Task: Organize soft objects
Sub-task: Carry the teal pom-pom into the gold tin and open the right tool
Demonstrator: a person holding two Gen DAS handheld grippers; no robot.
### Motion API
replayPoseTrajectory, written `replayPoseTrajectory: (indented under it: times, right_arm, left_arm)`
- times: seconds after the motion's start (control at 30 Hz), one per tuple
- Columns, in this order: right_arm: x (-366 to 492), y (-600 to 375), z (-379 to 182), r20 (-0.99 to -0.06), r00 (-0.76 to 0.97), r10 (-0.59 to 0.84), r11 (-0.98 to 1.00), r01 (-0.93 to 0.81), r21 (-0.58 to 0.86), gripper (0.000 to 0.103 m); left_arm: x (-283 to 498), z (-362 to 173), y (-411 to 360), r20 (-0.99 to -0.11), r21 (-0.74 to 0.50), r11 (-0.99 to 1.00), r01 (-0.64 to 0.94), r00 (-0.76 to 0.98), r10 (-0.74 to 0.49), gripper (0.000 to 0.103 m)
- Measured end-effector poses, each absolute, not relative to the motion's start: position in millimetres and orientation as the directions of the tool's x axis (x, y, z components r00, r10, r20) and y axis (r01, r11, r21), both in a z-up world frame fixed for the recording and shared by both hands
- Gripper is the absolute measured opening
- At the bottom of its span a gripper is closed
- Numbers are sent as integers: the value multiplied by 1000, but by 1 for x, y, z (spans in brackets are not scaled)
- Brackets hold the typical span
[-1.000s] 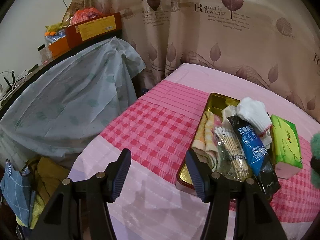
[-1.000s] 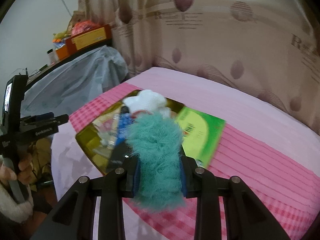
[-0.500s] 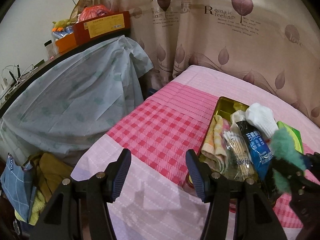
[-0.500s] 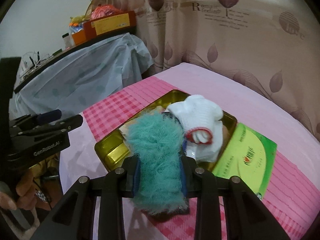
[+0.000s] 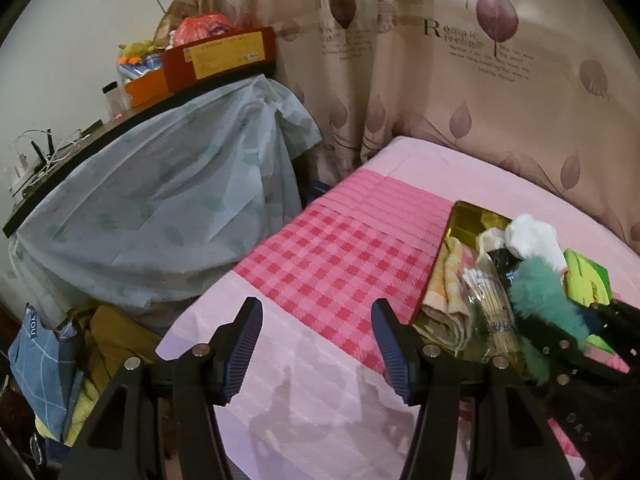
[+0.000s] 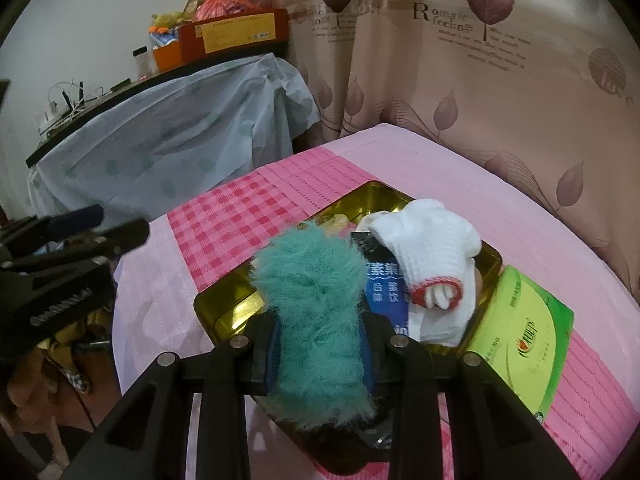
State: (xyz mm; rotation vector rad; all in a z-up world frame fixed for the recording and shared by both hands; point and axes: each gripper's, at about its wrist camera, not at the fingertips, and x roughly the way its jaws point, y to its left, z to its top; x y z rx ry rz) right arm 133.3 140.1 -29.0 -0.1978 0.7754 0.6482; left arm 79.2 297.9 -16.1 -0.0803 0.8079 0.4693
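Note:
My right gripper (image 6: 318, 344) is shut on a teal furry thing (image 6: 312, 292), held just above the near end of a gold tin tray (image 6: 228, 308) on the pink bed. In the tray lie a white glove (image 6: 432, 248) with a red cuff and a blue packet (image 6: 386, 292). The left wrist view also shows a yellow-pink towel (image 5: 444, 292) and a bag of cotton swabs (image 5: 492, 304) in the tray (image 5: 468, 220), with the teal thing (image 5: 540, 296) over its right side. My left gripper (image 5: 316, 320) hangs open and empty over the bedspread, left of the tray.
A green tissue pack (image 6: 520, 332) lies on the bed against the tray's right side. A leaf-print curtain (image 5: 480, 80) backs the bed. Left of the bed stands furniture under a pale sheet (image 5: 160, 208), with boxes (image 5: 224, 56) on top. Clothes (image 5: 52, 352) are piled on the floor.
My right gripper has carried the teal furry thing leftward from over the tissue pack to over the tray. It has come into the left wrist view. The left gripper has hardly moved.

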Motion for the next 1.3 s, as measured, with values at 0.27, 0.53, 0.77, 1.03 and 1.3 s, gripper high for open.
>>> replayPoseTrajectory:
  times: [0.27, 0.53, 0.77, 1.03, 1.3]
  right_arm:
    - [139, 159, -33, -716, 531, 453, 787, -615, 41, 28]
    - [144, 171, -49, -738, 524, 426, 796, -605, 30, 29]
    - [150, 172, -63, -753, 515, 410, 816, -577, 50, 31]
    - [146, 178, -64, -751, 520, 407, 813, -581, 38, 40]
    - [139, 182, -58, -741, 526, 417, 805, -592, 33, 55]
  left_arm:
    - [74, -9, 310, -705, 95, 883, -460, 595, 386, 59]
    - [68, -5, 327, -713, 46, 869, -493, 593, 375, 59]
    - [66, -5, 329, -725, 17, 874, -485, 596, 345, 59]
    - [65, -5, 326, -723, 23, 880, -474, 601, 342, 59]
    - [66, -4, 320, -717, 34, 887, -460, 607, 342, 58]
